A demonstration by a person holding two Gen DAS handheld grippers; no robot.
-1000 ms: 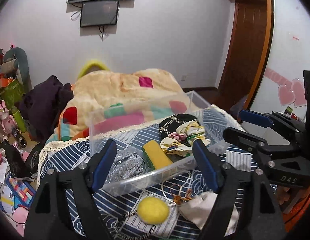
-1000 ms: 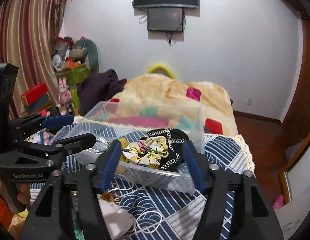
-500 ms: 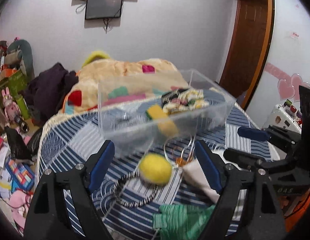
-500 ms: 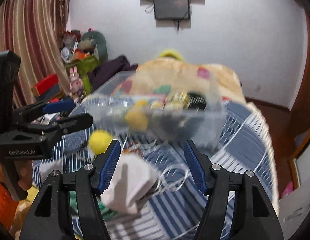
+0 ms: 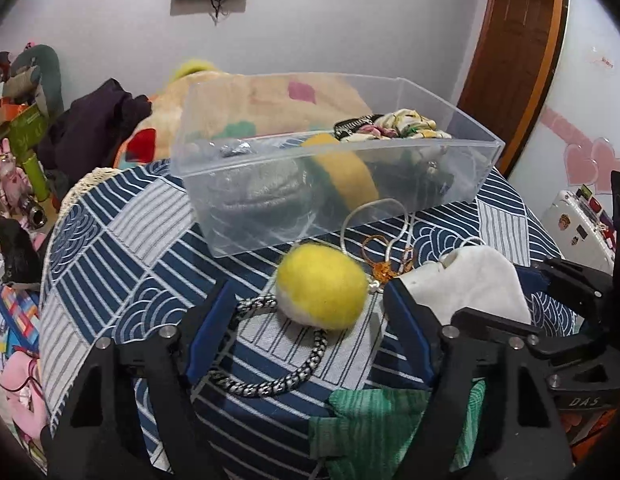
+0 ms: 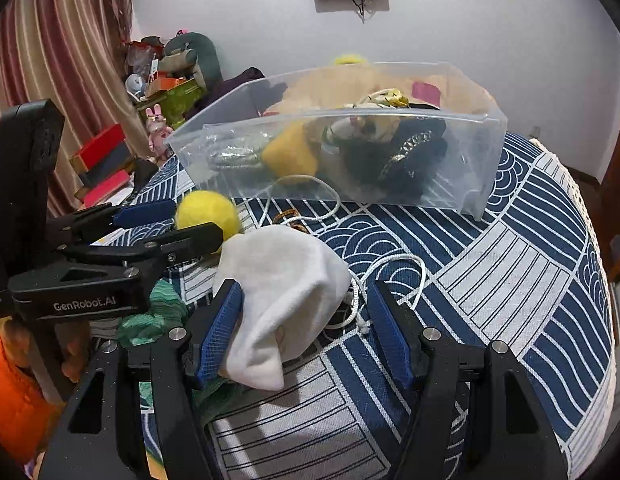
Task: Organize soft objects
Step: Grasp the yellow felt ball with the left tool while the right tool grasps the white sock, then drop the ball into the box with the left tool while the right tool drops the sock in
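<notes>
A clear plastic bin (image 5: 293,196) (image 6: 462,184) holds a yellow sponge (image 5: 346,168), a silver pouch and patterned scrunchies (image 5: 406,126). A yellow felt ball (image 5: 322,284) (image 6: 207,214) lies on the tablecloth before it. My left gripper (image 5: 310,304) is open, its blue fingers either side of the ball. A white drawstring pouch (image 6: 285,292) (image 5: 470,284) lies to the ball's right. My right gripper (image 6: 305,320) is open around the pouch. A braided cord loop (image 5: 277,364) and a green cloth (image 5: 382,428) lie near the front.
The blue and white patterned tablecloth (image 6: 510,280) covers a round table. White string (image 6: 310,196) and orange thread (image 5: 386,264) trail in front of the bin. A bed with a patchwork blanket (image 5: 245,96) and cluttered shelves (image 6: 161,92) stand behind.
Both grippers have dropped lower and closer to the table. The yellow ball now sits between the left fingers and the white pouch between the right fingers.
</notes>
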